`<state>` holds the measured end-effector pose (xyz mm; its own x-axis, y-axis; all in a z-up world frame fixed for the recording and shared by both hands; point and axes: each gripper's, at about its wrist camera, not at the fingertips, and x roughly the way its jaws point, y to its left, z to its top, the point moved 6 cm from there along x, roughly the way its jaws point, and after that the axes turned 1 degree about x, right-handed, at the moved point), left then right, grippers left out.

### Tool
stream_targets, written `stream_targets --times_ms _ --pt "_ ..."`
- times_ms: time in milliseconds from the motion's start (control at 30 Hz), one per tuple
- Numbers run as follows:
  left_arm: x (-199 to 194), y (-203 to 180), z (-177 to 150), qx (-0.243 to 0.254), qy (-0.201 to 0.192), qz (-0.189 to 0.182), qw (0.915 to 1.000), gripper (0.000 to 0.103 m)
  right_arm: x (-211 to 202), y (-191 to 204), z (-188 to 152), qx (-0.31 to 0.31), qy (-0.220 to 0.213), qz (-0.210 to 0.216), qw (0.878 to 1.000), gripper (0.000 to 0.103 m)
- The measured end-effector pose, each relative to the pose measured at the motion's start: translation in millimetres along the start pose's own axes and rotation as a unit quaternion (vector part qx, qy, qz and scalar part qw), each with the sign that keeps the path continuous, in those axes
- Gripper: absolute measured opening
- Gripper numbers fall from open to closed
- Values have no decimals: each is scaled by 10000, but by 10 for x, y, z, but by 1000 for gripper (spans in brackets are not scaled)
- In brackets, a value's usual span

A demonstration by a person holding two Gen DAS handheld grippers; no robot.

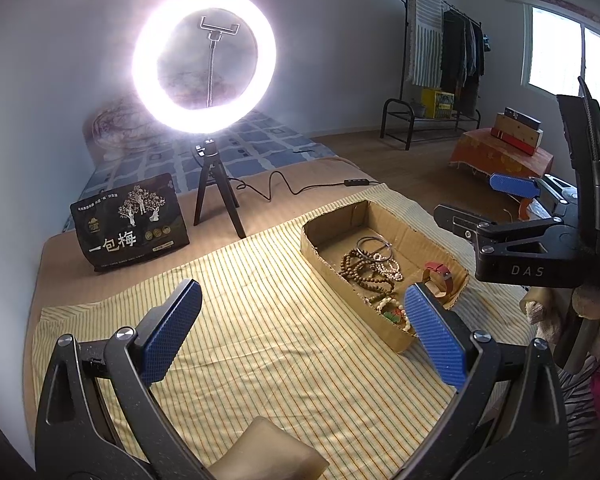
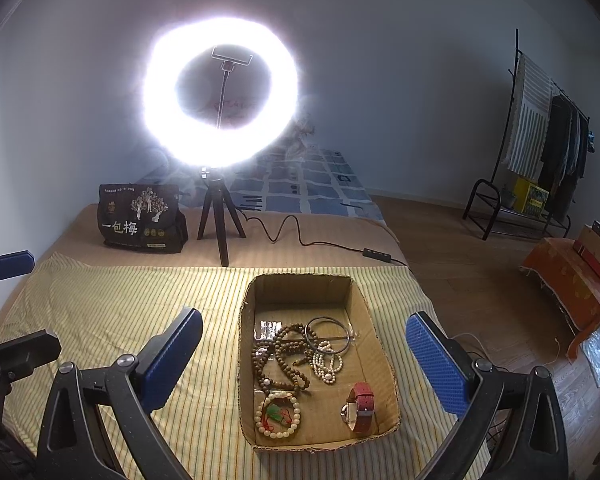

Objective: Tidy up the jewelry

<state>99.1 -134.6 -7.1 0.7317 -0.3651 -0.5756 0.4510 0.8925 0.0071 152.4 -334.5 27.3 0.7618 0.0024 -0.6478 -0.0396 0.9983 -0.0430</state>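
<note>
Left gripper (image 1: 302, 330), left wrist view: jaws spread wide and empty above the striped cloth (image 1: 260, 320). To its right lies the cardboard tray (image 1: 392, 336), holding brown bead strands (image 1: 360, 270), a metal bangle (image 1: 374, 247), a white bead strand (image 1: 390, 268) and a red-strapped watch (image 1: 440, 274). Beyond the tray, the right gripper (image 1: 512, 200) appears side-on. A lit ring light (image 1: 204, 64) on a tripod and a black snack bag (image 1: 130, 222) stand at the far edge.

Right gripper (image 2: 304, 354), right wrist view: jaws wide apart, holding nothing, straddling the tray (image 2: 246, 364). Inside lie the brown beads (image 2: 278, 360), bangle (image 2: 328, 334), white strand (image 2: 327, 362), watch (image 2: 360, 406) and a pale bead bracelet (image 2: 278, 414) ringing a green-and-red charm.
</note>
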Motion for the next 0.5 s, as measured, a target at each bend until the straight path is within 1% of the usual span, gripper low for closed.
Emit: stream_targets --times_ms 500 --pt "-1 -11 5 -2 -6 -6 10000 103 5 21 -28 -47 34 8 10000 103"
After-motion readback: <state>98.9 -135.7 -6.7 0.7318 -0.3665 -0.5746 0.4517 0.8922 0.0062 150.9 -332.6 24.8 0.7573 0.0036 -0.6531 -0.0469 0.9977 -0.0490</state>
